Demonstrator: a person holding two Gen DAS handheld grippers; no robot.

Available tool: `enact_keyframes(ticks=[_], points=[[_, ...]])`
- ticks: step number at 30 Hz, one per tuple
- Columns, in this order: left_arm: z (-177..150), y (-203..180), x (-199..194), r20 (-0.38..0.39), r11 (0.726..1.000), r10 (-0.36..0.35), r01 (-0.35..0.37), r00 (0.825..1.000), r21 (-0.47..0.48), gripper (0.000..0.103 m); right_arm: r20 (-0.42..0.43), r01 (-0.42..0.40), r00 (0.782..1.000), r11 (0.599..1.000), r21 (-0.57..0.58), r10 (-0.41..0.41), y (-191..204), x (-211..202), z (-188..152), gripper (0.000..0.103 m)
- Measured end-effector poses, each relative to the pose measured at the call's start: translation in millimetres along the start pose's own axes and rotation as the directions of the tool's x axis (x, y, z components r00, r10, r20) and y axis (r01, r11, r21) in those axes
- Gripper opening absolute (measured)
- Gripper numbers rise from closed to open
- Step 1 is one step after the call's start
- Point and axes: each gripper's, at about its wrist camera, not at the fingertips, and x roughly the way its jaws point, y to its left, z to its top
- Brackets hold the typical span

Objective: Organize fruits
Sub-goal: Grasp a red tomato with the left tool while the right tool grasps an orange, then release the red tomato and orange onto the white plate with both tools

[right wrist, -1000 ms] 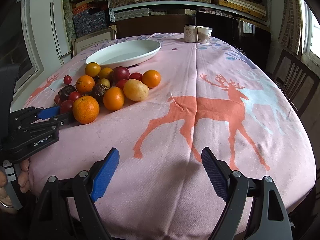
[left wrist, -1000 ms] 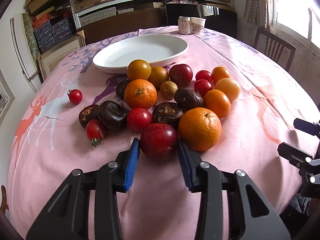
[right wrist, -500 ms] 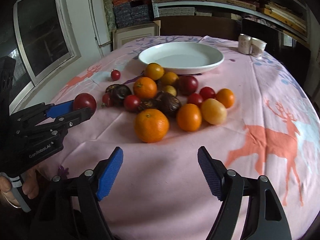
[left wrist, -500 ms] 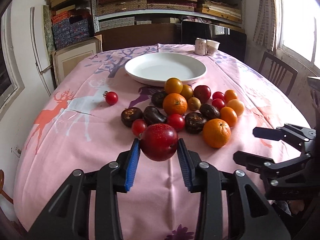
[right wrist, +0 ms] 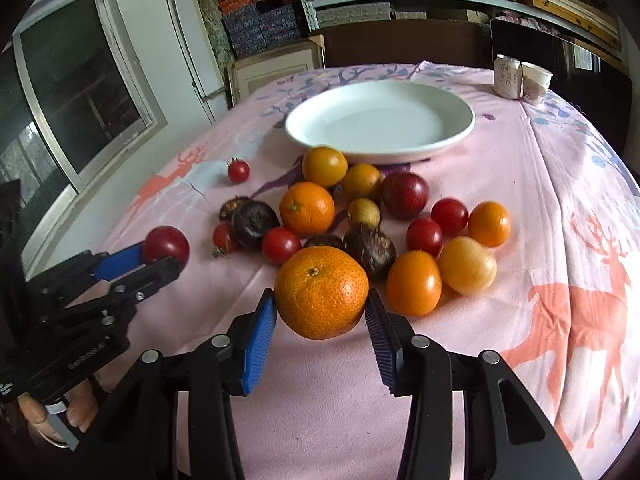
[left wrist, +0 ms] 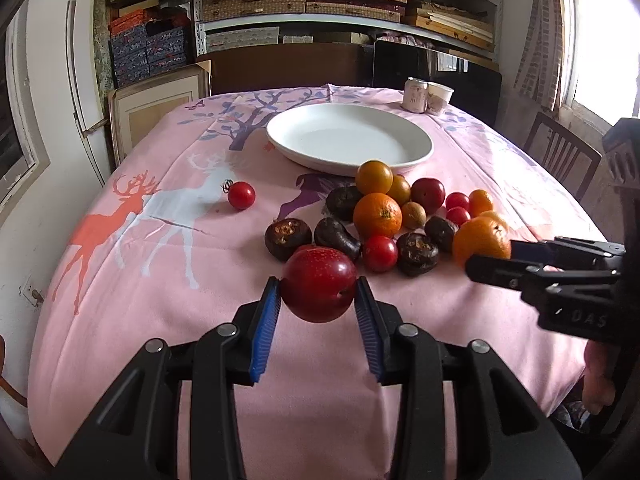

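Observation:
My left gripper (left wrist: pixel 317 283) is shut on a dark red plum (left wrist: pixel 318 290) and holds it just above the pink tablecloth, in front of the fruit pile (left wrist: pixel 400 216). The jaws of my right gripper (right wrist: pixel 319 296) are closing on a large orange (right wrist: pixel 320 292) at the near edge of the pile, and both blue pads touch its sides. In the right wrist view the left gripper (right wrist: pixel 160 258) with the plum (right wrist: pixel 166 242) is at the left. A white oval plate (left wrist: pixel 416 154) lies behind the pile with nothing on it.
The pile holds oranges, cherry tomatoes, dark brown fruits and a yellow one (right wrist: pixel 466 266). A lone cherry tomato (left wrist: pixel 241 195) sits to its left. A can (left wrist: pixel 416 96) and a paper cup (left wrist: pixel 439 98) stand at the far edge. A wooden chair (left wrist: pixel 560 152) is at the right.
My left gripper lifted the plum off the cloth and drew back from the pile. My right gripper swung from the bare cloth to the pile and narrowed its jaws around the large orange.

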Motion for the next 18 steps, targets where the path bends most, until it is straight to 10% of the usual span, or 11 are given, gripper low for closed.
enact_keyframes(ticks=[5,12,14,18], points=[[56,-5,23,0.012,0.999,-0.045,0.045,0.999,0.023,0.037,0.078,0.033,0.996,0.999,0.028,-0.035,-31,-8,57,0.046],[143,-6,122,-0.088,0.998,-0.058,0.057,0.994,-0.014,0.038,-0.021,0.065,0.998,0.989,0.133,-0.063,-87,64,136,0.049],[159,-6,152,-0.137,0.999,-0.045,0.042,0.99,-0.022,0.041,-0.034,0.049,0.998,0.987,0.153,-0.045,-95,81,147,0.065],[166,2,155,-0.12,0.996,-0.062,0.053,0.991,-0.075,0.068,0.016,0.065,0.998,0.983,0.173,-0.068,-102,71,147,0.068]])
